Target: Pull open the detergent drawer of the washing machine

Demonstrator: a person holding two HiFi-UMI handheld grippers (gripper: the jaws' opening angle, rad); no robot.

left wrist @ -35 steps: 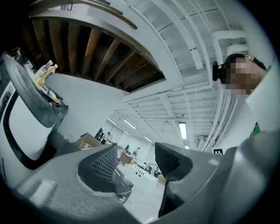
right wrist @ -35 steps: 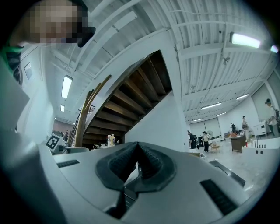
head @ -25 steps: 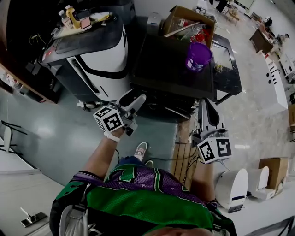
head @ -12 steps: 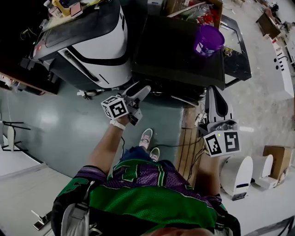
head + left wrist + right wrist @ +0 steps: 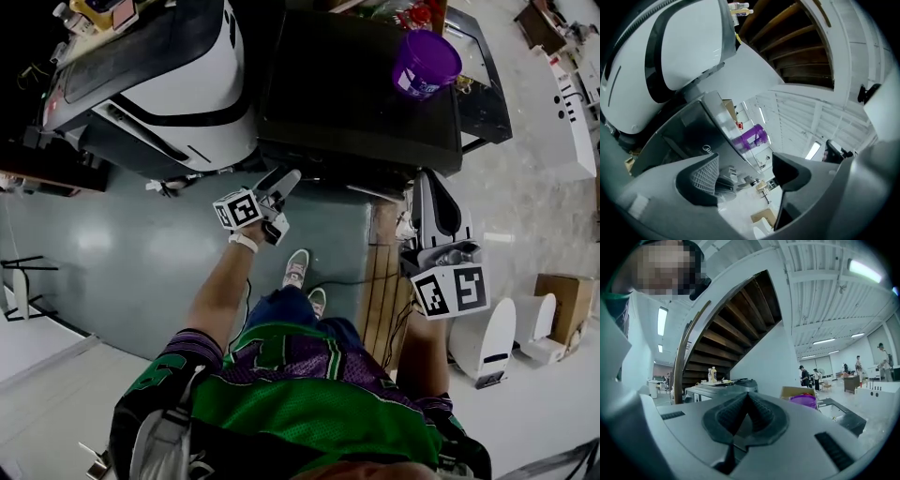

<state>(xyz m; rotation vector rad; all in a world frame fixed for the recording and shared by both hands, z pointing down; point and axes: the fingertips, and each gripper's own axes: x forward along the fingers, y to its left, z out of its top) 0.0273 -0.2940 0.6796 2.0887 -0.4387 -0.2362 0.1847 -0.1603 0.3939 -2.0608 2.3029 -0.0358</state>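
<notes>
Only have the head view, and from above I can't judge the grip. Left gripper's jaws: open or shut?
Observer: The left gripper has its jaws apart and they are opening. Nothing is between them.
Operator: What's it aimed at?
Observer: Past the jaws is the dark machine's front panel, which carries a small logo. The purple cup stands on that machine's top.
Operator: And the other one?
Observer: The right gripper has its jaws together and is empty.
</notes>
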